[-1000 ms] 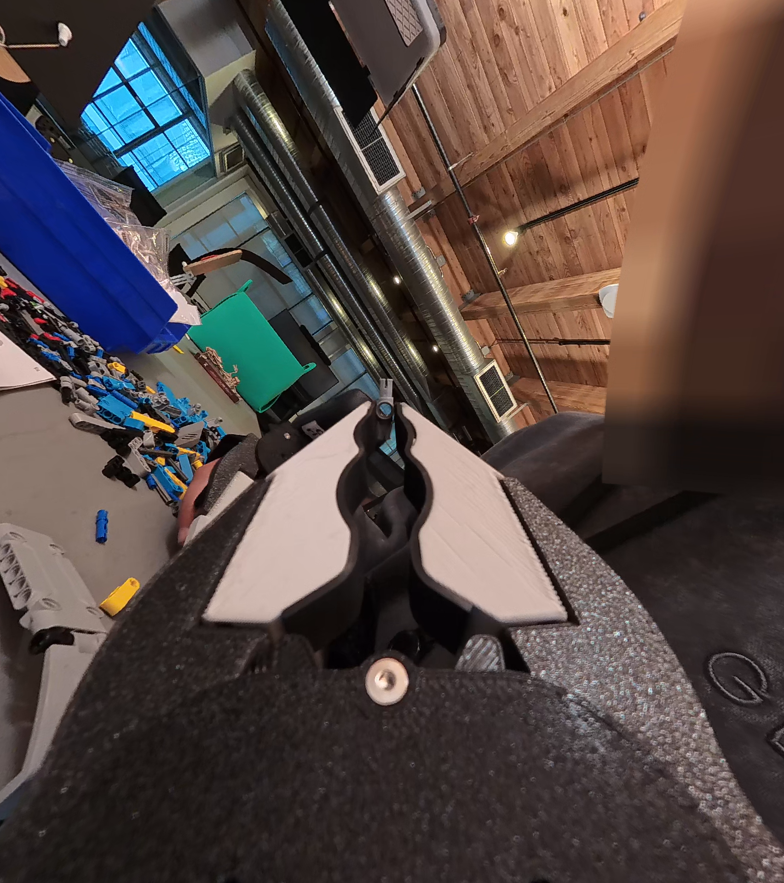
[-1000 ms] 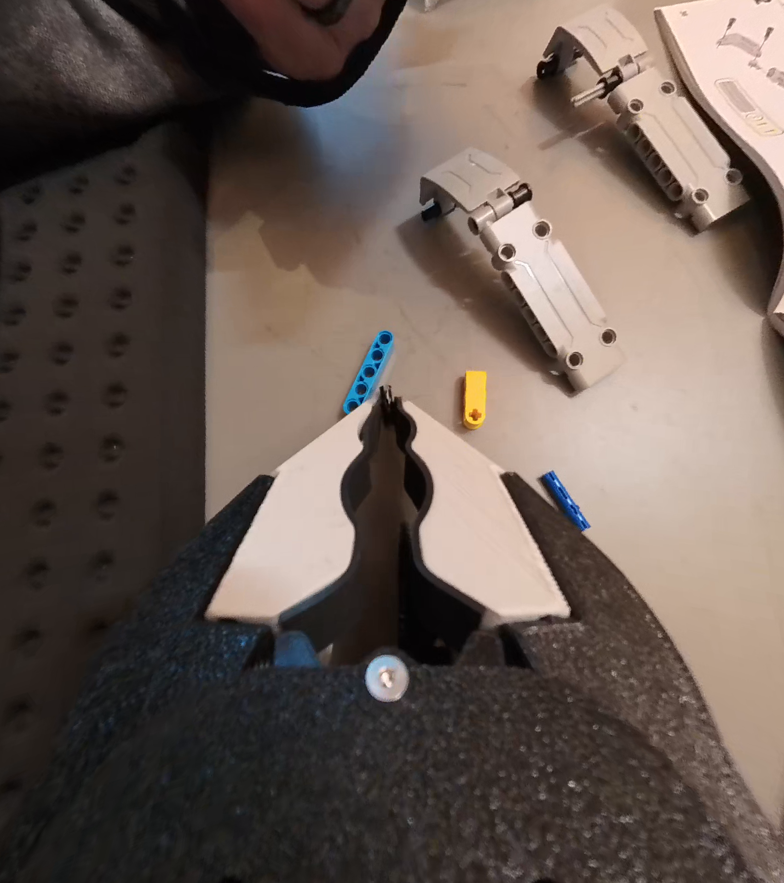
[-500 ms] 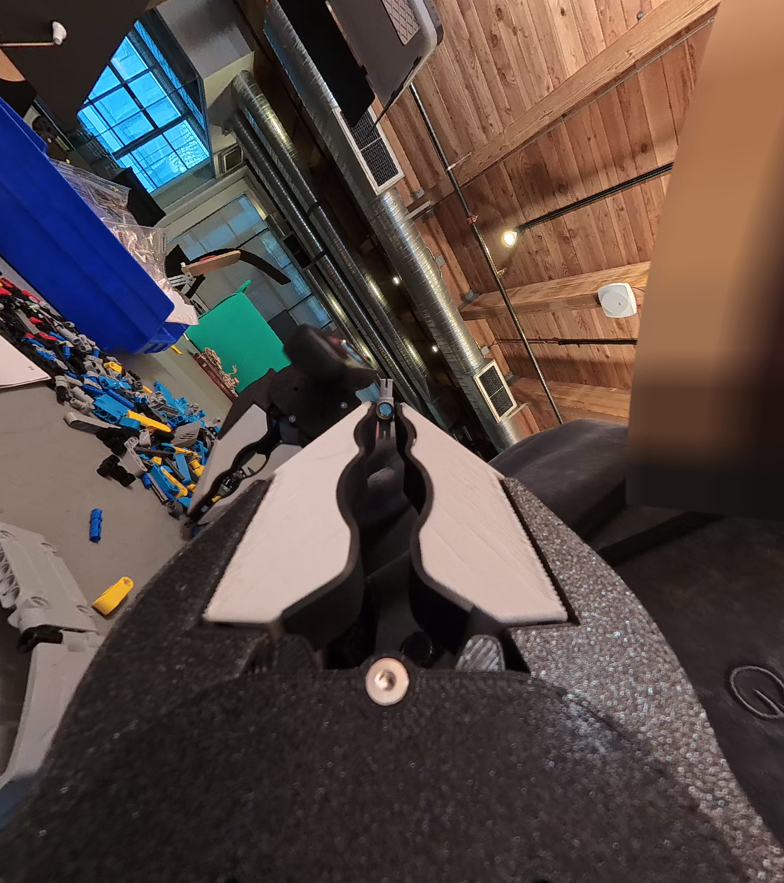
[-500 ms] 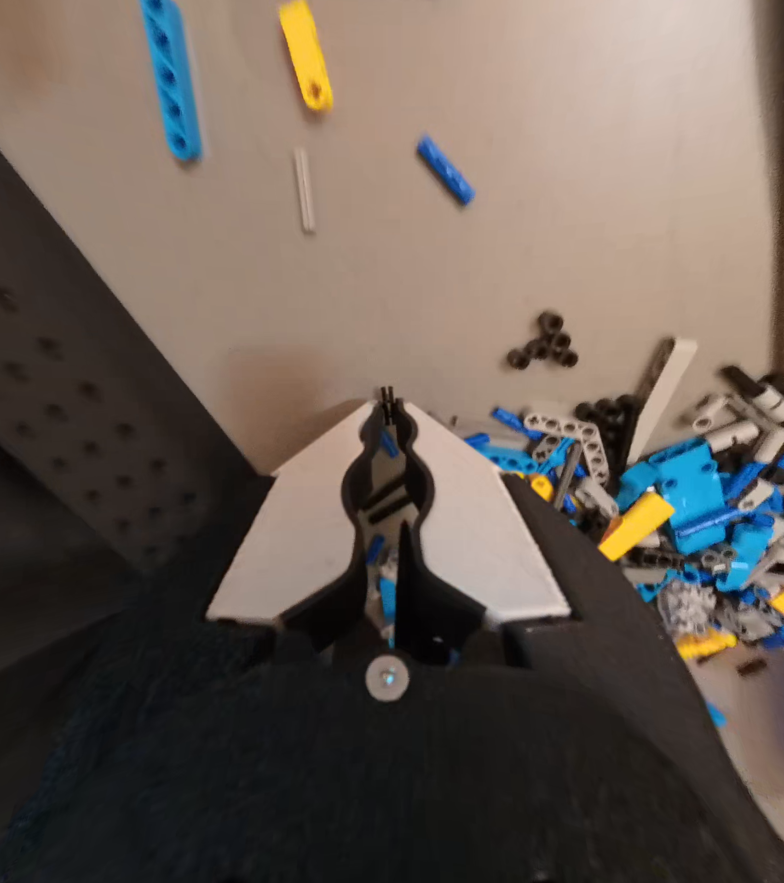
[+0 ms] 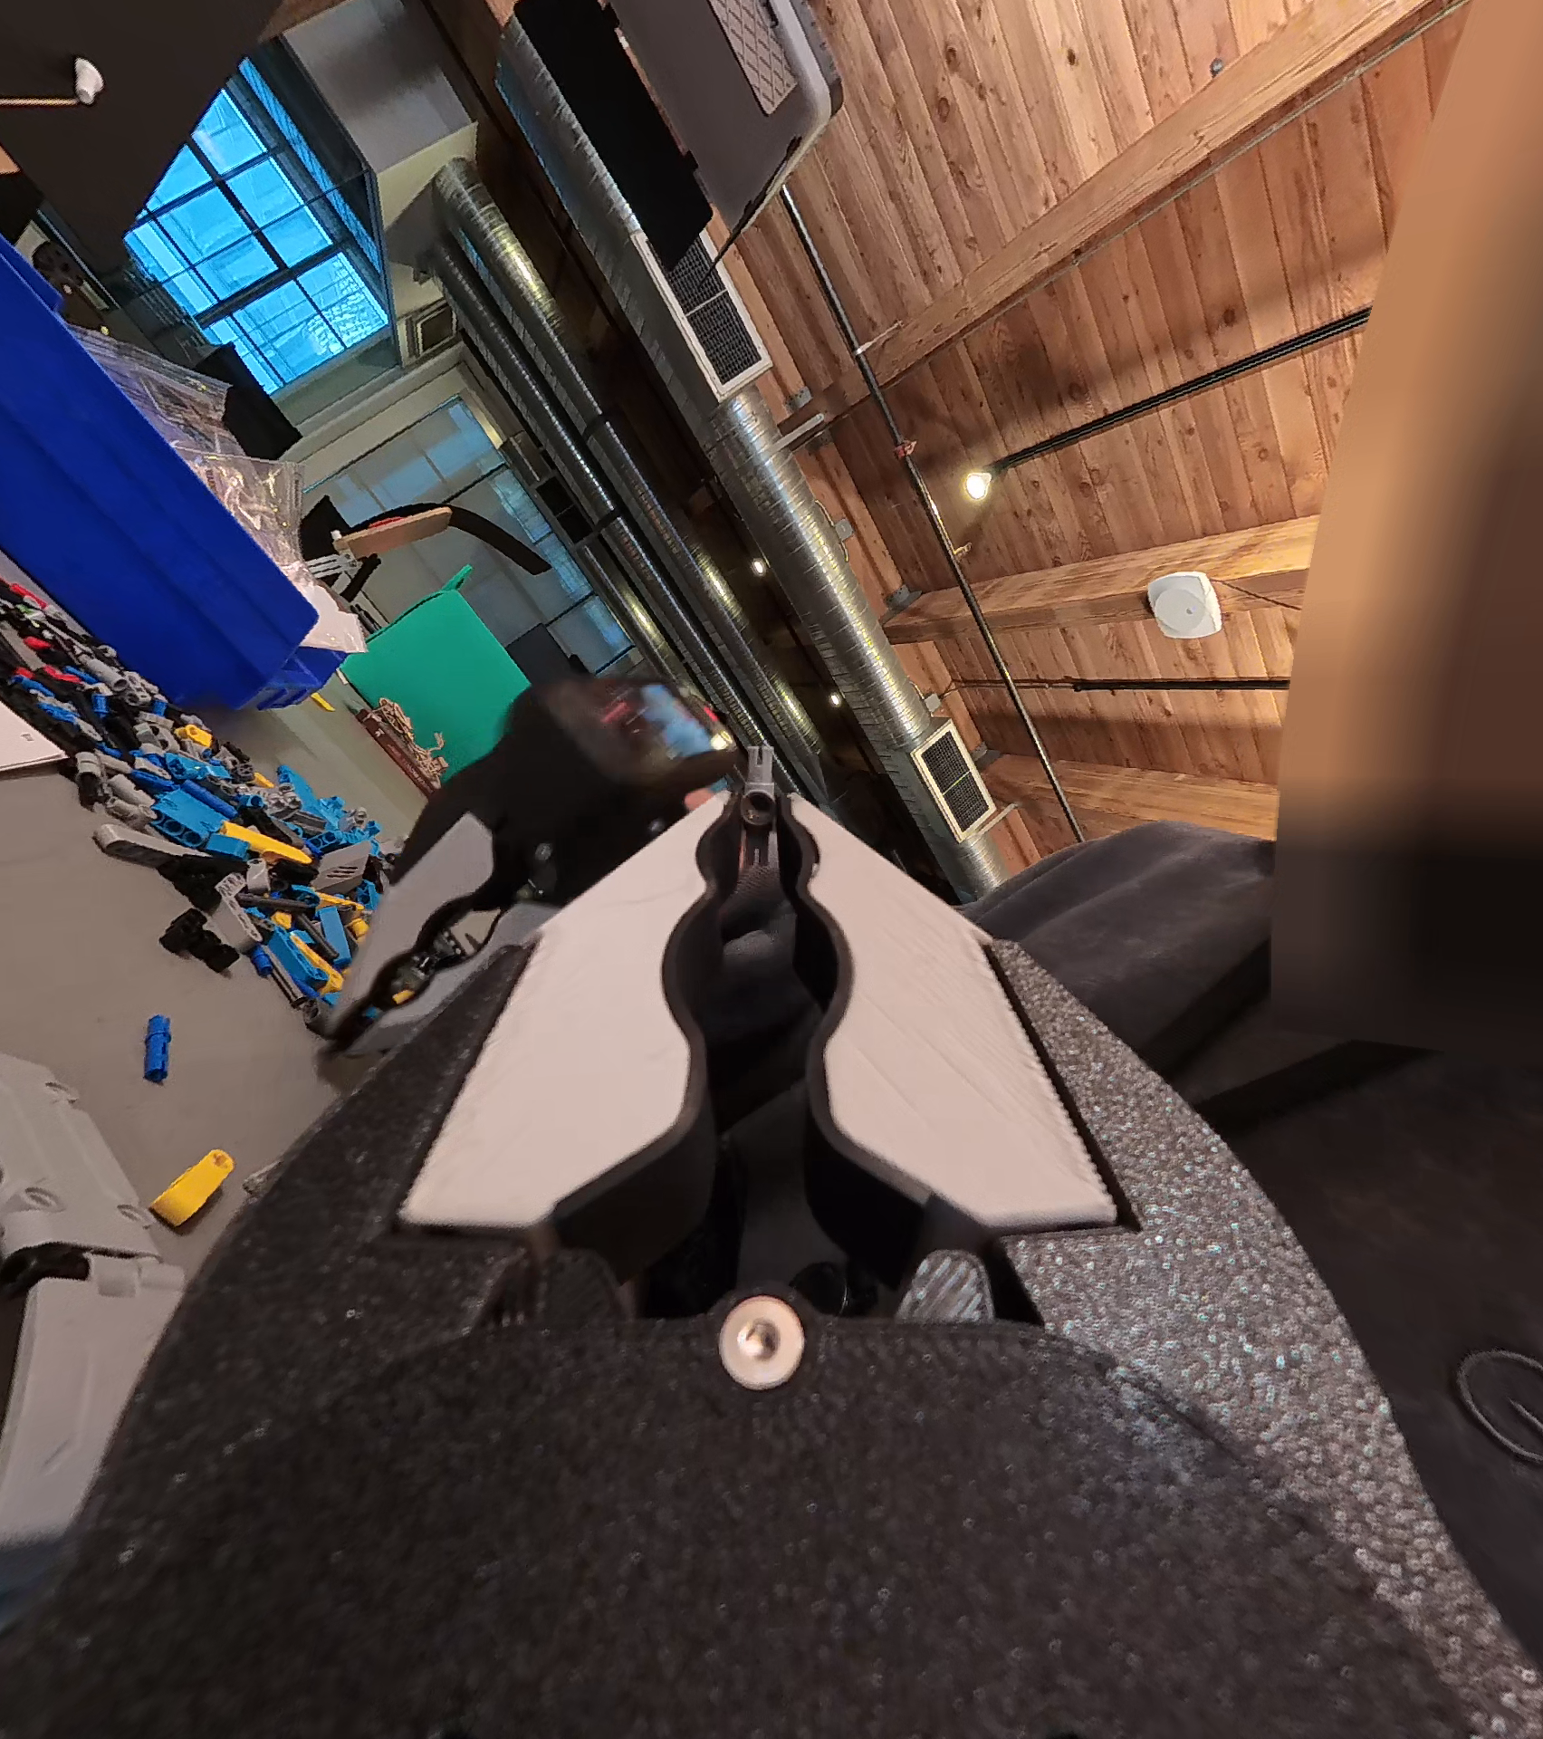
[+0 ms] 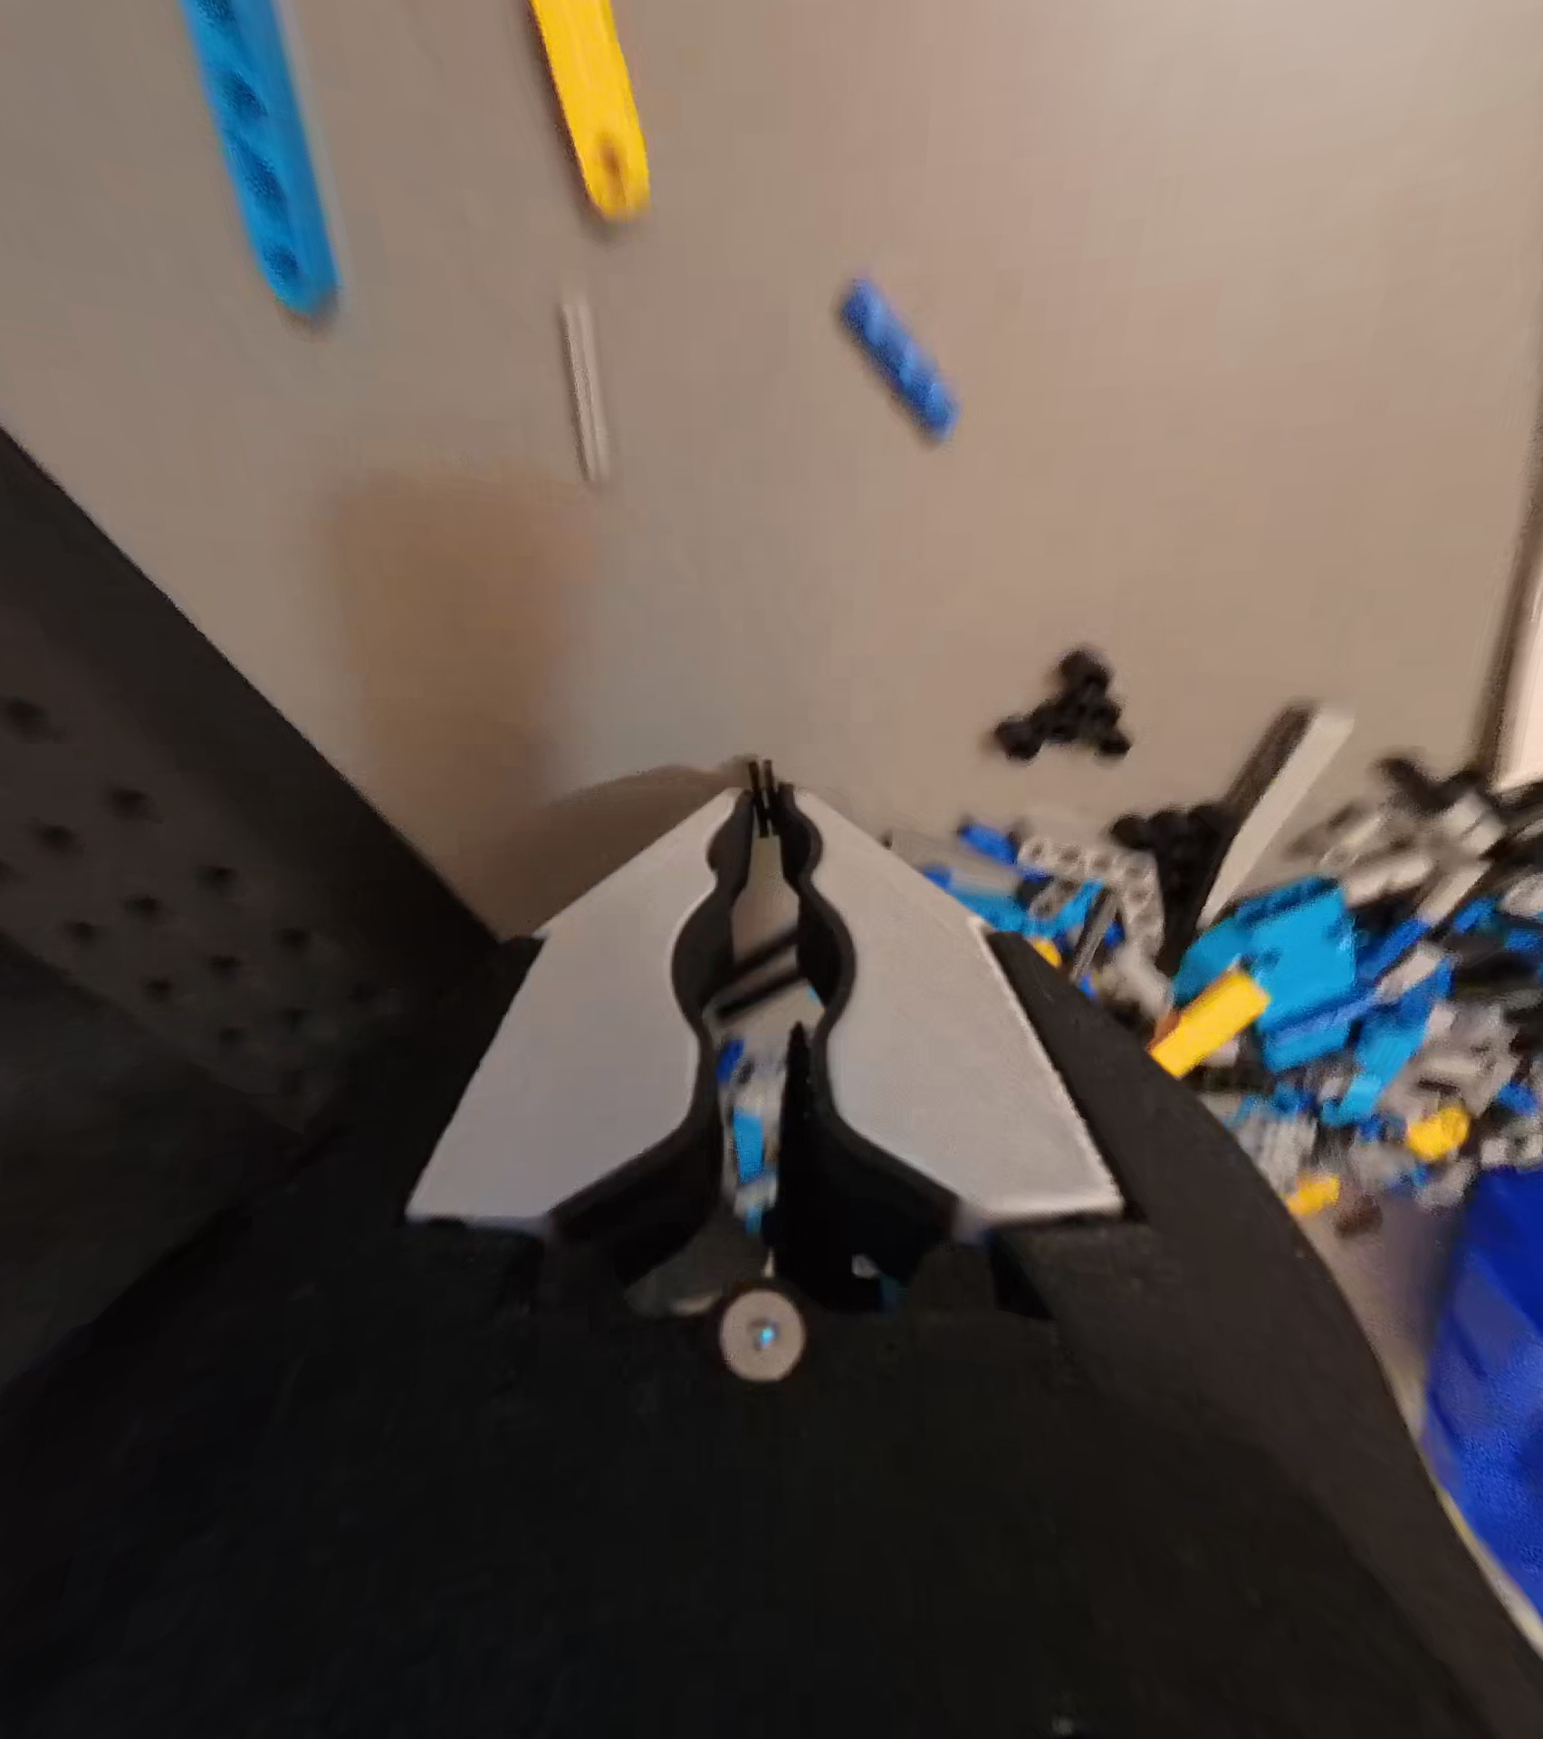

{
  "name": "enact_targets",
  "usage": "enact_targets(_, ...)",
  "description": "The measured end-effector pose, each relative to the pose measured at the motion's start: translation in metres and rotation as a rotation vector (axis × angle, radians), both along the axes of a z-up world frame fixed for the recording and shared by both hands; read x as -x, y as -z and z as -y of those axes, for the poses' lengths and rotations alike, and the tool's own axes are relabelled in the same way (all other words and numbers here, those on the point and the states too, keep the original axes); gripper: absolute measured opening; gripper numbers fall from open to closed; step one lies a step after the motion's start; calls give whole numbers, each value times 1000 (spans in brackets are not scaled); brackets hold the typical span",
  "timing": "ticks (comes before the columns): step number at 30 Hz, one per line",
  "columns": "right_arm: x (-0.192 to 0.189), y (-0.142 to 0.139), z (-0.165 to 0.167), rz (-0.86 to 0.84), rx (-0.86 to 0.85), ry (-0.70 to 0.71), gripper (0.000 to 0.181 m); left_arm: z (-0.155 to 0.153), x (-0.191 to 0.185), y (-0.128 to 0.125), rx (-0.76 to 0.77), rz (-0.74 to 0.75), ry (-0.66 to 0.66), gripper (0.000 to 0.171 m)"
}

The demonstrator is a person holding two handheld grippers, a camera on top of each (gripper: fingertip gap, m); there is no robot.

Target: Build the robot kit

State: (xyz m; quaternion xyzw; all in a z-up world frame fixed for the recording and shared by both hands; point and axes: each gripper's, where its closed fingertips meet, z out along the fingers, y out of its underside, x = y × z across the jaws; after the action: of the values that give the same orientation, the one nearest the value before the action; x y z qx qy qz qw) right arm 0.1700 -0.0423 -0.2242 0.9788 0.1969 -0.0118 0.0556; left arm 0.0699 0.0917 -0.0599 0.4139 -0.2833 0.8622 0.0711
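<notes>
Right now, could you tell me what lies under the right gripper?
Under the right gripper, shut on a small black pin, lies a pile of bricks on the grey table; its body hides the pile's near part.

Left view sharp, window (image 5: 264, 249) daylight + ceiling spot (image 5: 975, 485), fisheye edges. Right view dim, heavy motion blur.

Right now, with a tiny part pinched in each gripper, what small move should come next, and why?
Probably bring the right gripper toward the left gripper. The right pinches a black pin; the left holds a grey connector with an open hole at its tip. The two parts are apart.
</notes>
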Motion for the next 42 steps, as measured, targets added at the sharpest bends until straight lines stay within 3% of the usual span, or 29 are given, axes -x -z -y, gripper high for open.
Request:
enact_targets(2, 13, -15, -39, -151, -303, 57, 4, -1, -2, 3, -9, -16, -8, 6)
enact_targets(6, 54, -93, -90, -711, -824, 246, 4, 0, -15, 25, -83, -135, -51, 5)
enact_targets(9, 63, -130, -103, -991, -1031, 386, 3, 5, -18, 31, -128, -165, -57, 5)
enact_targets(11, 67, -140, -108, -1108, -1103, 450, 4, 7, -19, 31, -144, -162, -59, 5)
enact_targets(20, 88, -120, -127, -1041, -1085, 428, 3, 8, -20, 33, -167, -167, -71, 5)
enact_targets(42, 88, -123, -130, -1110, -1127, 487, 3, 1, -21, 34, -184, -177, -112, 5)
